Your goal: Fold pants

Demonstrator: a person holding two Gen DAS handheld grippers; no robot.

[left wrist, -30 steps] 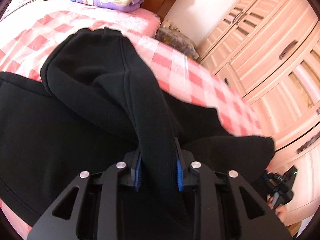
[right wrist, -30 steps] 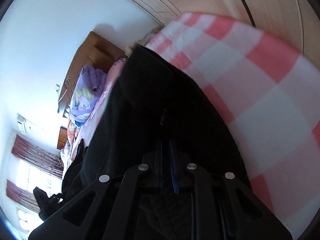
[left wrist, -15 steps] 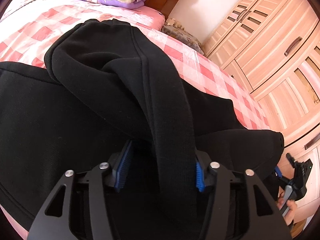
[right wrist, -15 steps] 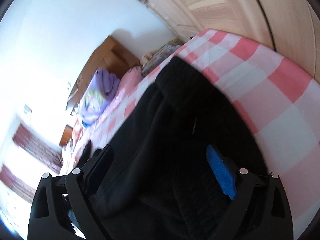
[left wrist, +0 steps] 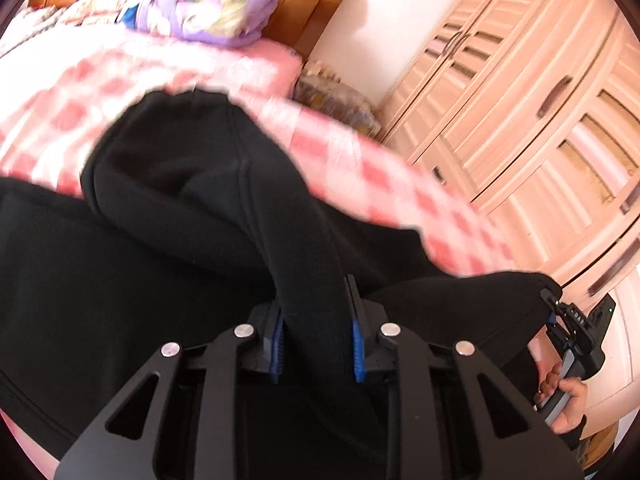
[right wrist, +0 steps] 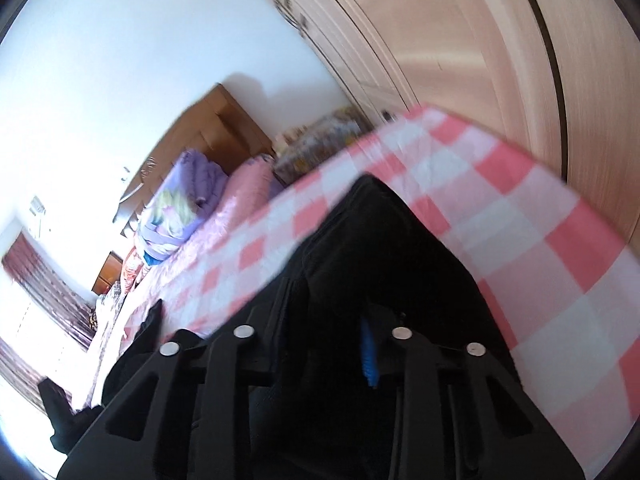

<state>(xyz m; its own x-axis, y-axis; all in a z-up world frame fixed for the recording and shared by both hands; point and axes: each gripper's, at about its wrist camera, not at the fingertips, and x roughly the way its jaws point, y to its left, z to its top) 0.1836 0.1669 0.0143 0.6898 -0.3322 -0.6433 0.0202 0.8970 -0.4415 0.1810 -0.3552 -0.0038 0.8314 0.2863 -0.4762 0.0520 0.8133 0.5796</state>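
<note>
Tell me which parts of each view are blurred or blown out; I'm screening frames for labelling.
Left wrist view: the checked bedspread is motion-smeared, while the left tongs and the pants stay fairly sharp. Right wrist view: the wardrobe streaks, the window is blown out, and the pants there are featureless black.

Left tongs (left wrist: 316,344) and right tongs (right wrist: 340,344) are both clamped on black fabric.

Pink checked bed (left wrist: 400,184) with wooden headboard (left wrist: 304,12) far, pale wood wardrobe (left wrist: 540,92) right, white wall (right wrist: 140,60), bright daylight
</note>
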